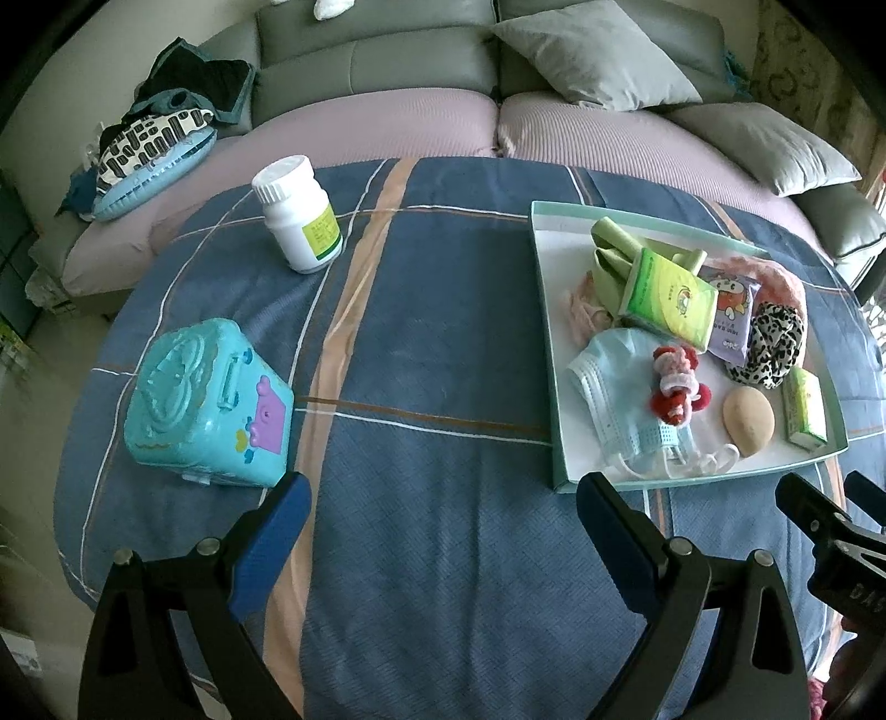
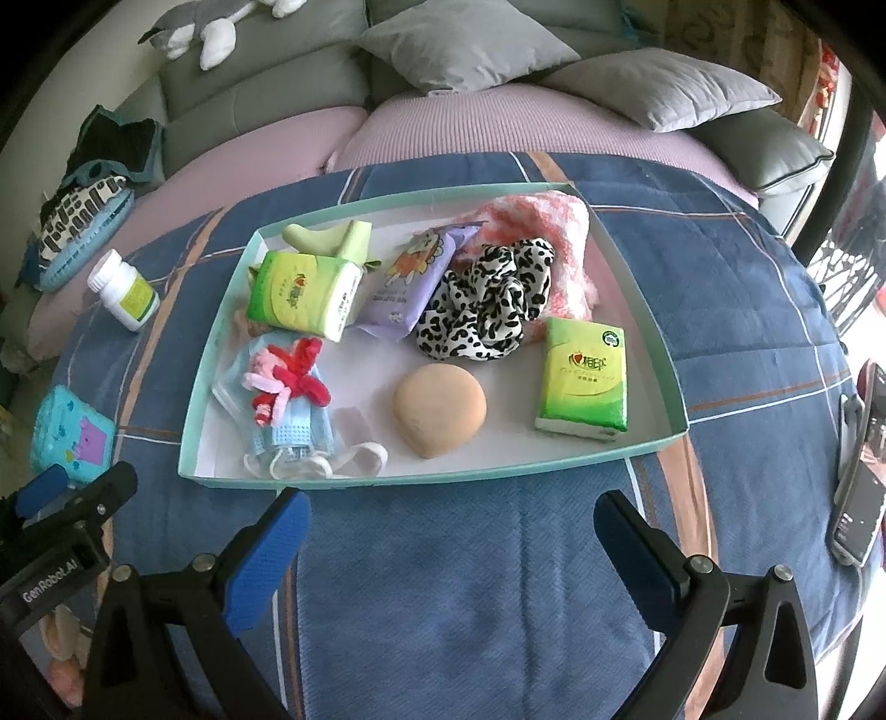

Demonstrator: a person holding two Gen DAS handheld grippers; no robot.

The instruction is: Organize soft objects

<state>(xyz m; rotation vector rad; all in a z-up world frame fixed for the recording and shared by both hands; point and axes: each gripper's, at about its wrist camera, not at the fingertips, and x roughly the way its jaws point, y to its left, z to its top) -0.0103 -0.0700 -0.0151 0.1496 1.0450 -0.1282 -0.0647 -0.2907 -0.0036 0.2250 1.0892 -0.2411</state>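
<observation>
Two grippers, jaws apart, empty | tray crowded; leopard scrunchie crumpled

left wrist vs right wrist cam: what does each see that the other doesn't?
Only the left wrist view: the teal toy case close up with its whole lid, and the left gripper with its jaws open and empty.

Only the right wrist view: a phone-like device at the table's right edge, a grey plush toy on the sofa back, and the right gripper, open and empty.

Both: the tray of soft items, the white pill bottle, the blue plaid cloth and the grey cushions.
</observation>
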